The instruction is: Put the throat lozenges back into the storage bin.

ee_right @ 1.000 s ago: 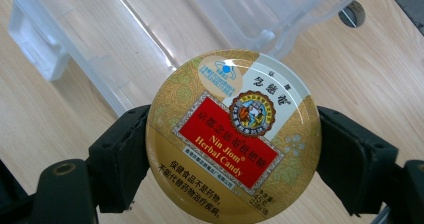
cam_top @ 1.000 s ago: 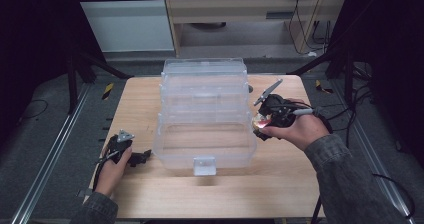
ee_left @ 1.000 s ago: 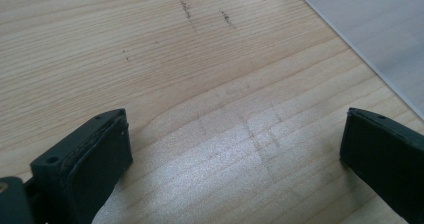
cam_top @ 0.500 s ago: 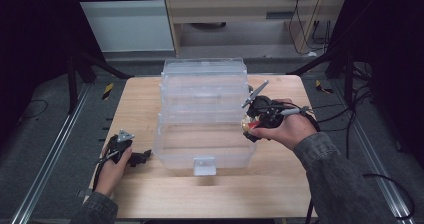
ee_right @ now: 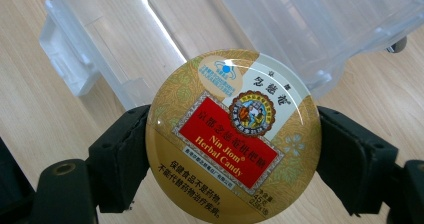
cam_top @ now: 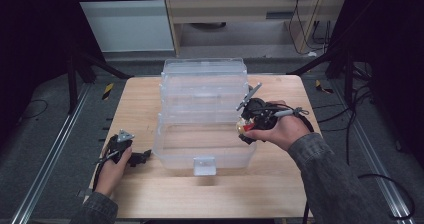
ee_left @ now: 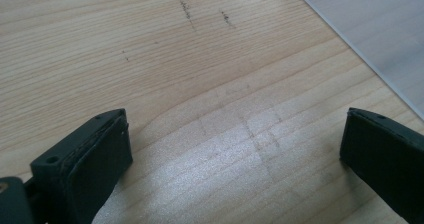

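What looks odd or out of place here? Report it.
Nothing stands out. The clear box sits open and square on the table, the candy tin is held level in the right tool, undented, and nothing has spilled.

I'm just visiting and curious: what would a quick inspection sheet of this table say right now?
Surface: wooden table, faint marks.
Job's things: round gold candy tin; clear plastic tiered box, open, front tray looks empty.
Clutter: nothing seen.
Grippers: right gripper clamps the tin at the box's right edge; left gripper open, low over the wood.
Cables: black cables hang off the right side.
Surroundings: dark frame, grey floor, cabinet behind.
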